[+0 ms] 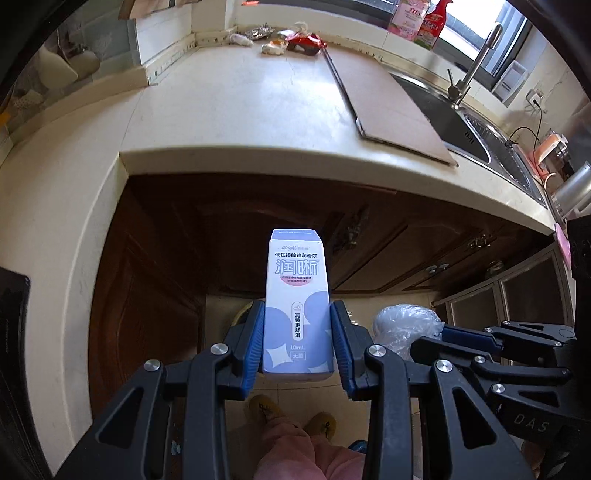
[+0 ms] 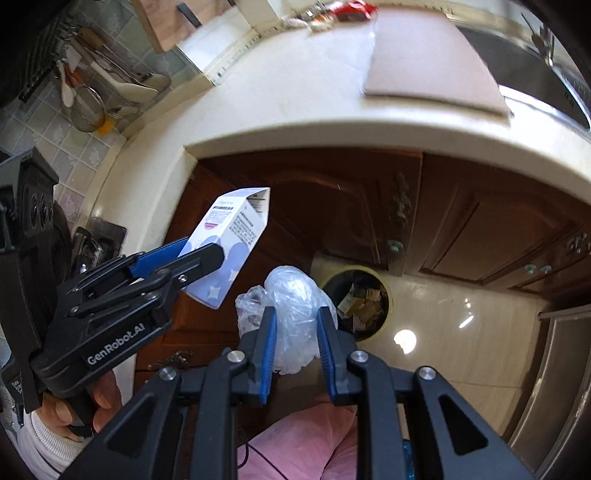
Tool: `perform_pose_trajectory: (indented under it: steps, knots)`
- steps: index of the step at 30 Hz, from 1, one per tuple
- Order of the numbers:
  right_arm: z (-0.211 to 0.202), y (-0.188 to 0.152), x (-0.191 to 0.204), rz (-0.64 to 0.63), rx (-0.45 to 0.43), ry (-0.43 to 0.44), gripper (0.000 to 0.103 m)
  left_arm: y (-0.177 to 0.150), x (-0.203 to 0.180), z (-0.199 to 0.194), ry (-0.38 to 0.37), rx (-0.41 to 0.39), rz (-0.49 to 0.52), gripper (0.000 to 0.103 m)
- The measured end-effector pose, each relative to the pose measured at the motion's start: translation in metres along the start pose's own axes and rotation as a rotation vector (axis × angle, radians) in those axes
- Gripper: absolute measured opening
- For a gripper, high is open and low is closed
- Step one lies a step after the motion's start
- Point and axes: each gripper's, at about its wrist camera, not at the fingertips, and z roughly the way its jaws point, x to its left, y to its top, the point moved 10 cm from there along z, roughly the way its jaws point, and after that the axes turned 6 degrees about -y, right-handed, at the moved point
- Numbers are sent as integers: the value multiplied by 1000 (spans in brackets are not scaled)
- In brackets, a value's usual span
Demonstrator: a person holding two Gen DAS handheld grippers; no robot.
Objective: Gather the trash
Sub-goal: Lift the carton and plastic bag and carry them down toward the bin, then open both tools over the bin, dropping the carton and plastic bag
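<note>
Left hand-held gripper [image 1: 297,341] is clamped on a small white and lilac box [image 1: 297,302], blue pads pressed to both of its long sides, box upright between the fingers. In the right wrist view the same box [image 2: 231,245] sticks out tilted from the left hand-held gripper [image 2: 207,254], with a hand [image 2: 79,408] around the black handle below it.

Right hand-held gripper [image 2: 295,332] is closed on a crumpled clear plastic bag [image 2: 291,310]; the bag bulges out above and to the left of the fingers. In the left wrist view the bag [image 1: 406,325] shows just right of the box.

Trash bin [image 2: 354,299] stands on the tiled floor [image 2: 461,314] against the brown cabinets [image 2: 369,206], round yellow rim, dark liner, cardboard scraps inside. The bag is just left of the bin and above it; the box is further left of the bin, higher, in front of the cabinet door.

More trash on the table [image 1: 240,96], far from the bin at the back wall: red wrapper [image 1: 306,42], crumpled foil [image 1: 258,31], white wad [image 1: 240,39], another crumpled wrapper [image 1: 274,47]. A flat board [image 1: 388,96] lies on the table beside the sink [image 1: 454,122].

Pink trouser legs [image 2: 295,446] and yellow slippers [image 1: 321,424] at the bottom.
</note>
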Motion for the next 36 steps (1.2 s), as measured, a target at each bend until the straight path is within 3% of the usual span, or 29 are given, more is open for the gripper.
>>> perform_pose_trajectory:
  steps: [7,21,25,31,36]
  knots:
    - [86,-39,-38,79,115,7,22,-50,25,78,14,84,-68,33]
    - [236,-49,-72,72,193,-73,25,-75,64,198,35,162,-75,34]
    - [254,-45,-70,34,201,-110,27,-75,68,210,24,174,-63,62]
    - [257,-42,-67,30,220,-115,31,-72,84,202,53,169,-77,79]
    - [245,-39,-65,43,222,-102,32,-72,92,184,74,162,-94,80]
